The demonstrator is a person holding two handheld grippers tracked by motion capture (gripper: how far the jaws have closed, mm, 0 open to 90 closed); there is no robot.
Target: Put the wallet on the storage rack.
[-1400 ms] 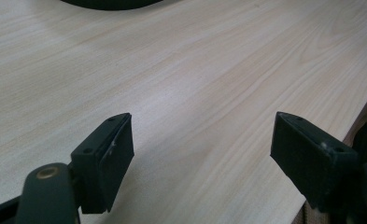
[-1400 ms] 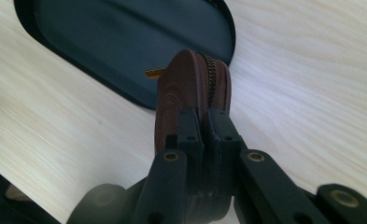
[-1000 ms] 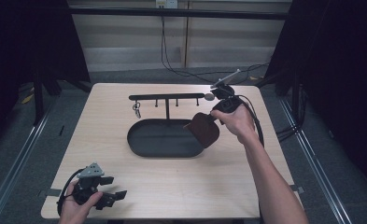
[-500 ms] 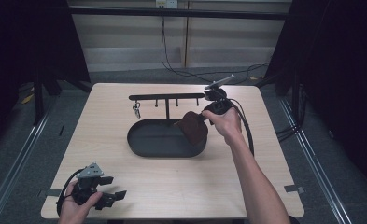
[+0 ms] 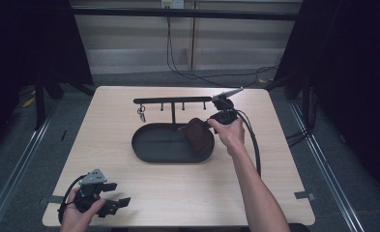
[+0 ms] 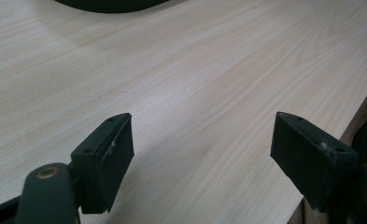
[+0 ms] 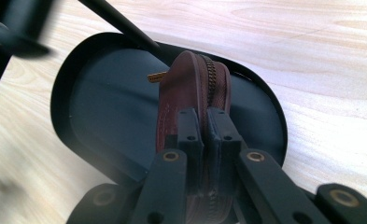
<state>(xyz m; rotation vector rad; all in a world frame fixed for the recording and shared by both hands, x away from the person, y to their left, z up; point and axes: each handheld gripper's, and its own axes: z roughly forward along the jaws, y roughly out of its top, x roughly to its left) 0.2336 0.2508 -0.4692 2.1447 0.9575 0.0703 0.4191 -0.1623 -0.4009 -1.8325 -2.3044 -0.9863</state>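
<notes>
— What's my right hand-held gripper (image 7: 203,122) got?
— It's pinching a brown zippered leather pouch (image 7: 197,88), held on edge over the right end of the black oval tray (image 5: 149,150).
— And my left hand-held gripper (image 6: 202,154)?
— Jaws spread wide, nothing between them, low over the tabletop (image 5: 192,188) at its near left corner.

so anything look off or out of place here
Nothing stands out. The right tongs are shut on a brown zip pouch over the black tray, the key hangs straight on the rack, and nothing is spilled.
</notes>
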